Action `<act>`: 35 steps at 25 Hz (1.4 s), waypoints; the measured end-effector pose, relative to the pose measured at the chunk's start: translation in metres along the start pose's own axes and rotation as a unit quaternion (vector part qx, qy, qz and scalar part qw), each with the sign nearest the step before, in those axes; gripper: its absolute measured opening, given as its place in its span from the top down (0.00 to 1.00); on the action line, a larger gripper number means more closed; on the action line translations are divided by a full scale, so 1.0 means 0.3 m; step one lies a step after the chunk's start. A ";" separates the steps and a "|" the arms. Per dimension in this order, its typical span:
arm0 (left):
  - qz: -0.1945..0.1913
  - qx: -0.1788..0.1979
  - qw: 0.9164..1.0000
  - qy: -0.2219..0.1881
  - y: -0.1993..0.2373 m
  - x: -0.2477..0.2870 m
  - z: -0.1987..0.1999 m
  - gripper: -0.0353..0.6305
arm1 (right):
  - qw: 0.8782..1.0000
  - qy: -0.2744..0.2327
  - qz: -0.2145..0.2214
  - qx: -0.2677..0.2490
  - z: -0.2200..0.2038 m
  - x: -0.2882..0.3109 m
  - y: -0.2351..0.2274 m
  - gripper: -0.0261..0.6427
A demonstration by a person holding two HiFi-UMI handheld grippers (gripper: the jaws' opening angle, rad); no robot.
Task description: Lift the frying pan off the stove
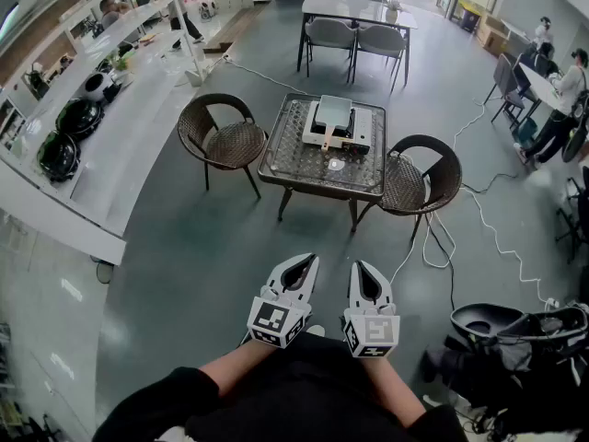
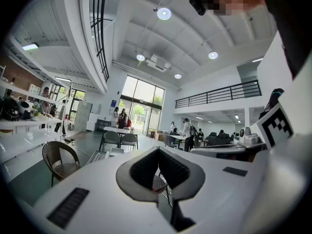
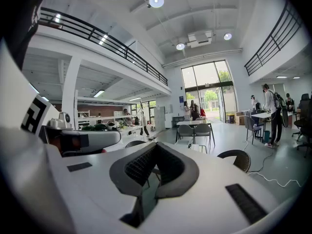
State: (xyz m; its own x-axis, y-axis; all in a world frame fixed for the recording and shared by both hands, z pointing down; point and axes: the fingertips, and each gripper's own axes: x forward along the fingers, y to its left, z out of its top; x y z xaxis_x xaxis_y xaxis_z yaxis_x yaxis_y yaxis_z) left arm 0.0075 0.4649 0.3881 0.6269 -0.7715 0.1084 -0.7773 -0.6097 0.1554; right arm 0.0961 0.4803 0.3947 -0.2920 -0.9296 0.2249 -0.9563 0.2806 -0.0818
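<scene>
A square grey frying pan [image 1: 331, 112] with a wooden handle [image 1: 327, 137] sits on a white portable stove [image 1: 359, 130]. The stove stands on a low glass-topped table [image 1: 299, 164] in the middle of the room, well ahead of me. Both grippers are held close to my body, far short of the table. The left gripper [image 1: 302, 263] is shut with nothing in it, and so is the right gripper [image 1: 366, 270]. In the left gripper view the left gripper [image 2: 158, 155] points toward the table [image 2: 97, 155]. The right gripper view shows the right gripper [image 3: 155, 151] with its pads together.
Wicker chairs stand left [image 1: 221, 136] and right [image 1: 421, 178] of the table. White cables [image 1: 488, 228] trail over the grey floor at the right. A long white counter [image 1: 110, 136] runs along the left. Black gear [image 1: 515, 334] lies at the near right. A dining table [image 1: 354, 12] and people are farther back.
</scene>
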 end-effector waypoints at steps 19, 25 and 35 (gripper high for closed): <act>-0.018 -0.011 1.000 0.023 -0.048 0.142 -0.072 0.92 | 0.998 -0.021 -0.001 0.055 -0.071 0.051 -0.141 0.92; -0.028 -0.028 0.999 0.034 0.074 0.311 -0.084 0.92 | 0.998 0.013 -0.009 0.053 -0.085 0.222 -0.212 0.92; -0.060 -0.066 0.994 0.057 0.429 0.673 -0.058 0.92 | 0.995 0.061 -0.003 0.078 -0.036 0.730 -0.313 0.92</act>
State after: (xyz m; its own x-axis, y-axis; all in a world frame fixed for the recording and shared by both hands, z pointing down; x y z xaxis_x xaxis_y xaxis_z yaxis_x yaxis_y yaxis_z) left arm 0.0350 0.2338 0.4470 0.7225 -0.6645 0.1909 -0.6875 -0.6613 0.3001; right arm 0.1217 0.2531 0.4622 -0.2947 -0.8922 0.3422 -0.9471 0.2253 -0.2284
